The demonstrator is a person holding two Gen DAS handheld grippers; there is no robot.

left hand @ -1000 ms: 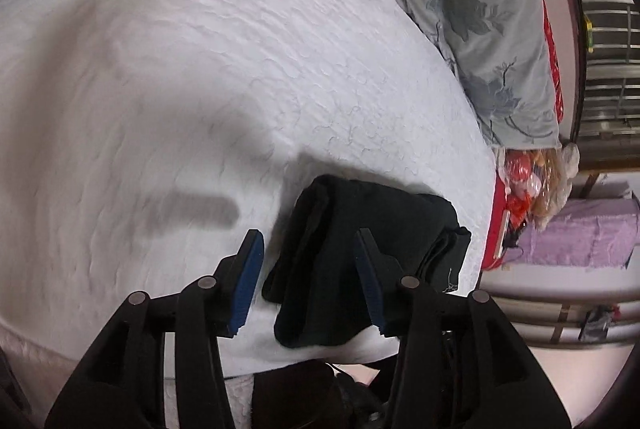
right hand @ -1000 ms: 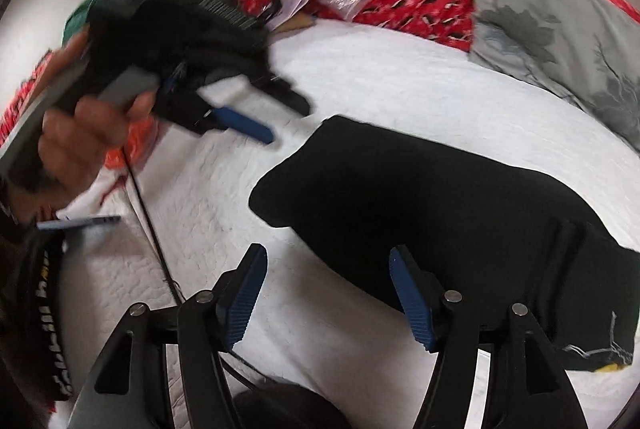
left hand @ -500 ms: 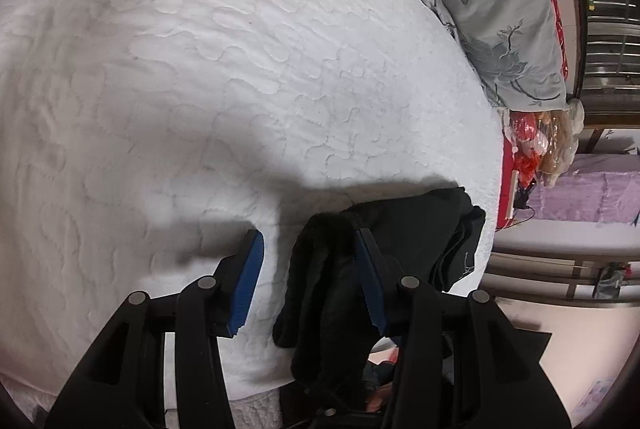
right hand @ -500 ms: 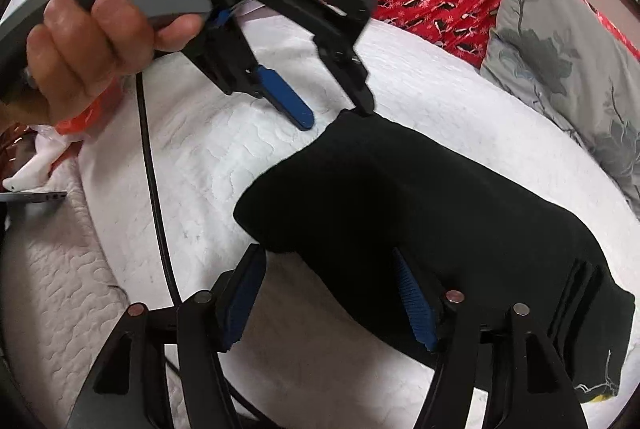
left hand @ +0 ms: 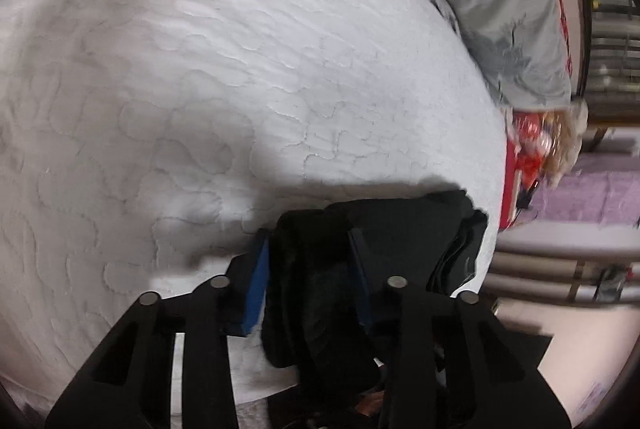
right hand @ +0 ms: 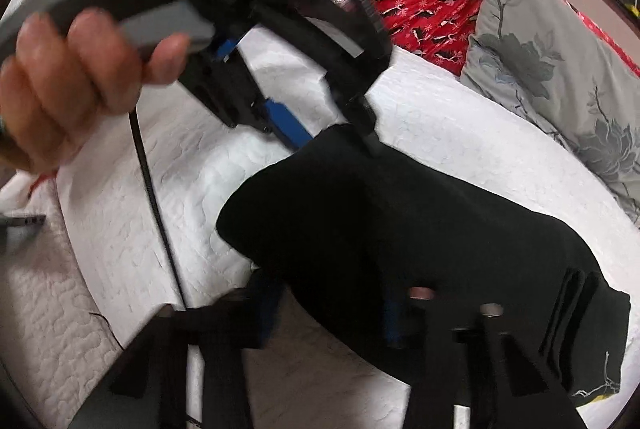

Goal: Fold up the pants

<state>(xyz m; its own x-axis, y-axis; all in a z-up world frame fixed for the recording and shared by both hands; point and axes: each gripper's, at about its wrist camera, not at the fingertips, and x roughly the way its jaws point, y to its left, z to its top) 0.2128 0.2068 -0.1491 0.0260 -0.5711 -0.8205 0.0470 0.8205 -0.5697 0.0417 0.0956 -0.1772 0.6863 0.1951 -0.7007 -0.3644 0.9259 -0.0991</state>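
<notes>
The black pants (right hand: 420, 229) lie folded in a thick bundle on the white quilted bed (right hand: 460, 133). In the left wrist view the left gripper (left hand: 310, 269) has its blue pads on both sides of the bundle's near end (left hand: 316, 289), closed onto the cloth. The right wrist view shows the same left gripper (right hand: 332, 137), held by a hand (right hand: 60, 69), at the bundle's far corner. My right gripper (right hand: 332, 313) straddles the bundle's near edge, with cloth between the jaws; the frame is blurred, so I cannot tell whether they press on it.
A grey floral pillow (right hand: 560, 61) and red patterned bedding (right hand: 432, 13) lie at the head of the bed. A black cable (right hand: 156, 213) hangs from the left gripper across the quilt. The bed's edge (left hand: 496, 213) is just right of the pants, with clutter (left hand: 540, 145) beyond.
The left gripper came down onto the far corner of the pants and its jaws narrowed onto the cloth. The right gripper moved forward, so the near edge of the bundle sits between its jaws.
</notes>
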